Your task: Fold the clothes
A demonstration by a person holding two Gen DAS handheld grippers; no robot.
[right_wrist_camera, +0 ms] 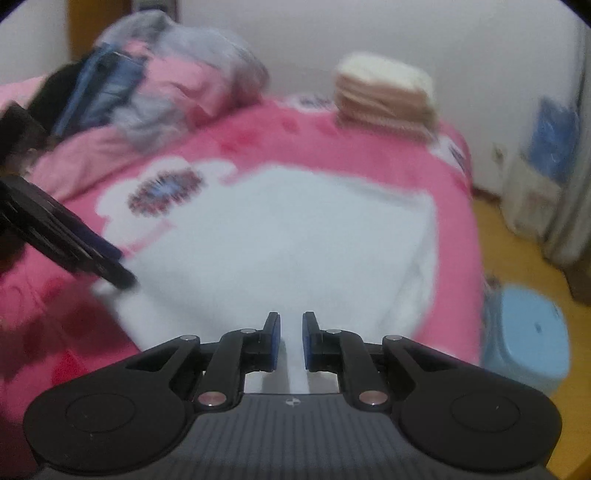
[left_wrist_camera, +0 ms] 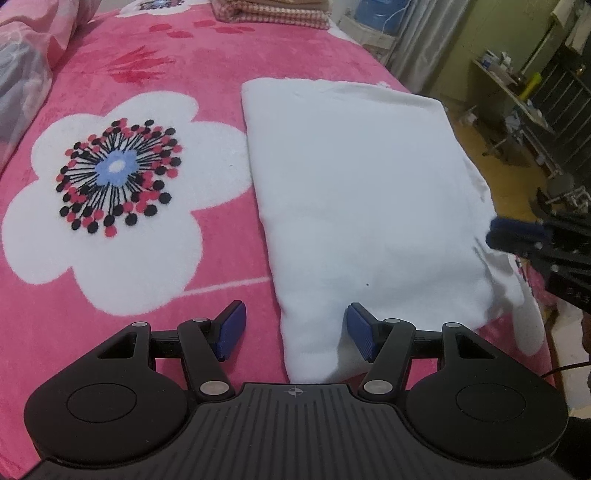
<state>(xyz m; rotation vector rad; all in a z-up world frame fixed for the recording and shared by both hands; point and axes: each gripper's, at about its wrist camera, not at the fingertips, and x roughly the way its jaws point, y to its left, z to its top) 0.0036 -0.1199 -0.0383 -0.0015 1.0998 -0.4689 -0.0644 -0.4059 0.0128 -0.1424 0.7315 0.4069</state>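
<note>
A white garment [left_wrist_camera: 354, 192] lies folded into a tall rectangle on the pink flowered blanket [left_wrist_camera: 147, 66]. My left gripper [left_wrist_camera: 295, 328] hovers open at the garment's near left corner, with one pad [left_wrist_camera: 231, 328] over the blanket and the other over the cloth. My right gripper [right_wrist_camera: 291, 332] is at the garment's [right_wrist_camera: 280, 236] right edge near the bedside, its jaws nearly together with white cloth running between the pads. It shows as a dark shape with blue pads [left_wrist_camera: 506, 236] in the left wrist view. The right wrist view, which is blurred, has the left gripper [right_wrist_camera: 110, 266] at its left.
A stack of folded clothes [left_wrist_camera: 273, 13] sits at the far end of the bed. Rumpled pink and grey bedding [right_wrist_camera: 177, 74] is piled along the far left. The bed's edge drops off on the right to a wooden floor with a light blue stool [right_wrist_camera: 524, 339] and a cluttered desk [left_wrist_camera: 517, 99].
</note>
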